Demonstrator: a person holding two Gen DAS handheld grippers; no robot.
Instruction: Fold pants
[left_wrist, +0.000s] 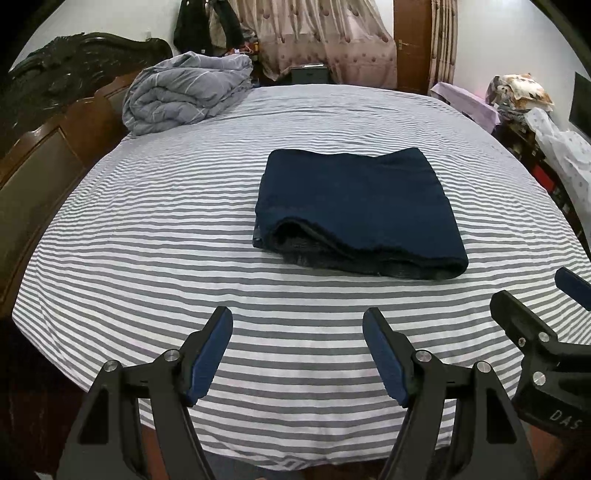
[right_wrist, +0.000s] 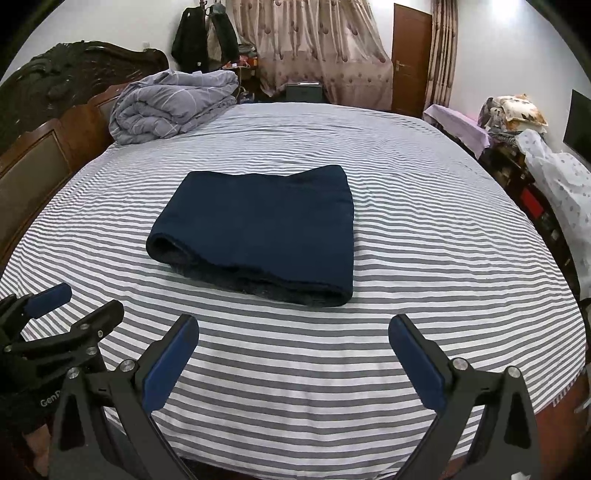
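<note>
Dark navy pants (left_wrist: 354, 206) lie folded into a thick rectangle in the middle of the striped bed (left_wrist: 147, 229), its layered open edge facing me. My left gripper (left_wrist: 297, 317) hovers open above the sheet, nearer than the pants and a little left of them, nothing between its blue pads. In the right wrist view the same pants (right_wrist: 258, 229) sit ahead and slightly left. My right gripper (right_wrist: 293, 325) is open too, empty, just short of the bundle's near edge. Each gripper shows at the edge of the other's view: right gripper (left_wrist: 554, 295), left gripper (right_wrist: 77, 299).
A rolled grey quilt (left_wrist: 184, 96) lies at the bed's far left by the dark carved headboard (left_wrist: 55, 92). Curtains (left_wrist: 325, 37) and a brown door (right_wrist: 412, 55) stand behind. Cluttered furniture with pillows (right_wrist: 517, 110) lines the right side. The bed's near edge (right_wrist: 295, 454) runs below the grippers.
</note>
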